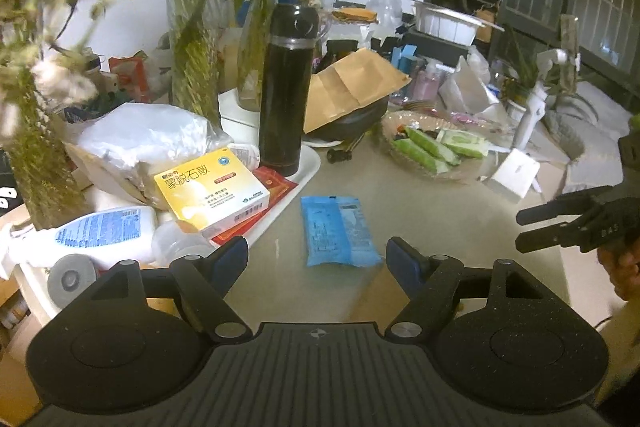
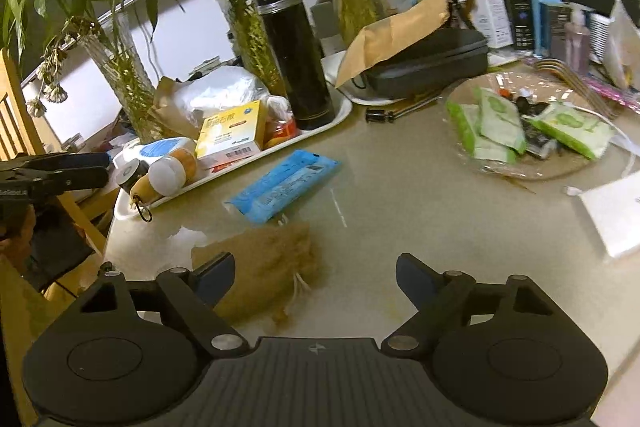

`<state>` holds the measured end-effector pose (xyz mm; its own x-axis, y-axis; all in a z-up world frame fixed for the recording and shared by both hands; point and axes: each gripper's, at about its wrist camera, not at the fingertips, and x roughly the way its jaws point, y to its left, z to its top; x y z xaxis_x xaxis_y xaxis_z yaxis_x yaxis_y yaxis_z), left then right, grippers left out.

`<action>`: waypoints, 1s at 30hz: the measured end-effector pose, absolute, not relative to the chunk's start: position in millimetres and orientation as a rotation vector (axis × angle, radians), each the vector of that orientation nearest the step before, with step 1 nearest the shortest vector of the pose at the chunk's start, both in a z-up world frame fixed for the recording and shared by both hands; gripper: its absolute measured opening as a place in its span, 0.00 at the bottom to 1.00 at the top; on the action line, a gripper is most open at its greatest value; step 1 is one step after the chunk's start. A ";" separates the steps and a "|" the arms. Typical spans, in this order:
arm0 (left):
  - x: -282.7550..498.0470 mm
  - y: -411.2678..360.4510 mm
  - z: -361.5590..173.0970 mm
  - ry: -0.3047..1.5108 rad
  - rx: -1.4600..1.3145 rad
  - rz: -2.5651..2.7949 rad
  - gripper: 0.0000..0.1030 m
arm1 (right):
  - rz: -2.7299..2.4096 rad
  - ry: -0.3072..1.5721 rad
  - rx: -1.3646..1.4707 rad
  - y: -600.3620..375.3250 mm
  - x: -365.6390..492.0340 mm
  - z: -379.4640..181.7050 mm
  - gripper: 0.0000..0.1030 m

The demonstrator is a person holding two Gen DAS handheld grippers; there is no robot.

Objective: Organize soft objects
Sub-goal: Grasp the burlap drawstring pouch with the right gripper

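Two grippers stand wide open and empty. The left gripper (image 1: 318, 259) faces a blue packet (image 1: 338, 231) lying flat on the table (image 1: 420, 203), beside the tray (image 2: 344, 109). A tan pouch (image 2: 268, 279) lies before the right gripper (image 2: 314, 279), nearer its left finger.
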<state>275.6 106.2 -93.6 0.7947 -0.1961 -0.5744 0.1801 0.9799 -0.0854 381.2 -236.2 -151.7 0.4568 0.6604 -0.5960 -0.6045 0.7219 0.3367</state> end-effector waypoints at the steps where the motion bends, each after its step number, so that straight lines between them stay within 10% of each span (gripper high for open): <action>1: 278.5 106.3 -95.4 0.621 -0.026 -0.202 0.74 | 0.791 0.770 0.086 -233.0 384.9 -154.8 0.85; 23: 319.1 99.5 -128.9 0.662 -0.011 -0.192 0.74 | 0.928 0.800 -0.137 -157.8 410.8 -201.2 0.59; 30: 328.1 100.5 -132.2 0.692 -0.038 -0.169 0.74 | 0.882 0.805 -0.227 -142.0 408.1 -212.3 0.19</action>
<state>328.1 100.5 -132.2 0.7571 -0.1676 -0.6315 0.1425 0.9856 -0.0906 408.1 -142.0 -212.3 0.3702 0.5995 -0.7096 -0.7611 0.6337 0.1384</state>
